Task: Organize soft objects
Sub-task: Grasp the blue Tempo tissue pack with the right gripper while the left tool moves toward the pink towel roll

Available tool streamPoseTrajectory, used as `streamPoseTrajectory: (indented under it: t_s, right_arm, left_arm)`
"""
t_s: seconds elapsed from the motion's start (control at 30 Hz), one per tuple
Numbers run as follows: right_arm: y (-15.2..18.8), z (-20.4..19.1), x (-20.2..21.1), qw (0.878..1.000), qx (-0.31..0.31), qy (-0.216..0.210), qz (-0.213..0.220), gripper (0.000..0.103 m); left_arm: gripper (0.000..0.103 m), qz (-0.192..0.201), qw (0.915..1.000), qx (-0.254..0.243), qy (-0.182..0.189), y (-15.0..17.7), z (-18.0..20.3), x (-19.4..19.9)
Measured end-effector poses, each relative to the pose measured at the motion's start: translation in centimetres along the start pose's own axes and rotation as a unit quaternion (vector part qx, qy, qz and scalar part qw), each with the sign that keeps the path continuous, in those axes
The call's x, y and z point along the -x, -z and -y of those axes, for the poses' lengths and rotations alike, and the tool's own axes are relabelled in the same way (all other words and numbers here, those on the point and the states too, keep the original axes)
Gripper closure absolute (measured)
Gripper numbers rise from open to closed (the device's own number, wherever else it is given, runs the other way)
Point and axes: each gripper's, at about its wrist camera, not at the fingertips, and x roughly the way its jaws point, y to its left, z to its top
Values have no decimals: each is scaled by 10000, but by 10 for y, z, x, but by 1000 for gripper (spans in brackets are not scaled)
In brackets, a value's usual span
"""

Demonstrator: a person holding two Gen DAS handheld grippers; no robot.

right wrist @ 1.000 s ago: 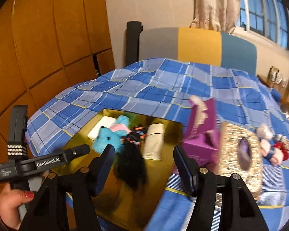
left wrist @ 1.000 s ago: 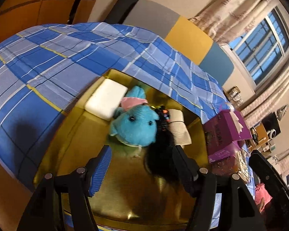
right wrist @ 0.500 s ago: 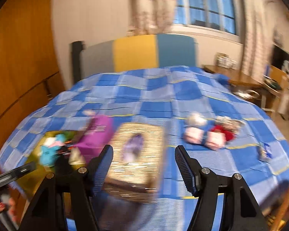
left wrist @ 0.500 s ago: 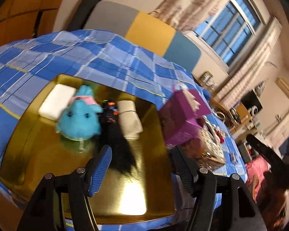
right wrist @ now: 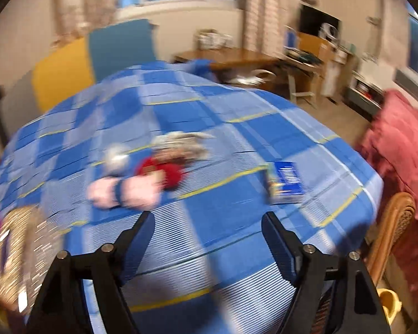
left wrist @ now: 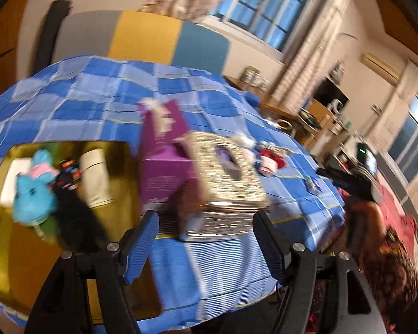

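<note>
Both the left gripper (left wrist: 206,242) and the right gripper (right wrist: 207,242) are opening with nothing between their jaws, and since the loose plush toys (right wrist: 136,178) lie blurred on the blue checked bedspread (right wrist: 209,117), a hurried reach risks a missed or partial pinch.
</note>
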Motion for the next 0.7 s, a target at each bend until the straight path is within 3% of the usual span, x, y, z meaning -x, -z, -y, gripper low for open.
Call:
streamPoseTrajectory:
  t_s: [0.3,0.6,0.67,0.7]
  right_arm:
    - [-47,97,-70,9907,-1238,376,-424,19]
    - [-53,102,-137,9876,-1079,428,-1060,20]
    - [-53,100,-149,9863,-950,519,-1246,27]
    - [-52,100,-154,9855,-912,502,-1340,37]
  left_arm:
    - [32,-365,9972,-488,428,-4,61,-26]
    - [32,-585,9941,-746,526,-12,98,-48]
    - [32,-613,9933,-806,549,-15,105,-52]
    - [32,-615,9927,-870,574,-17,110,-55]
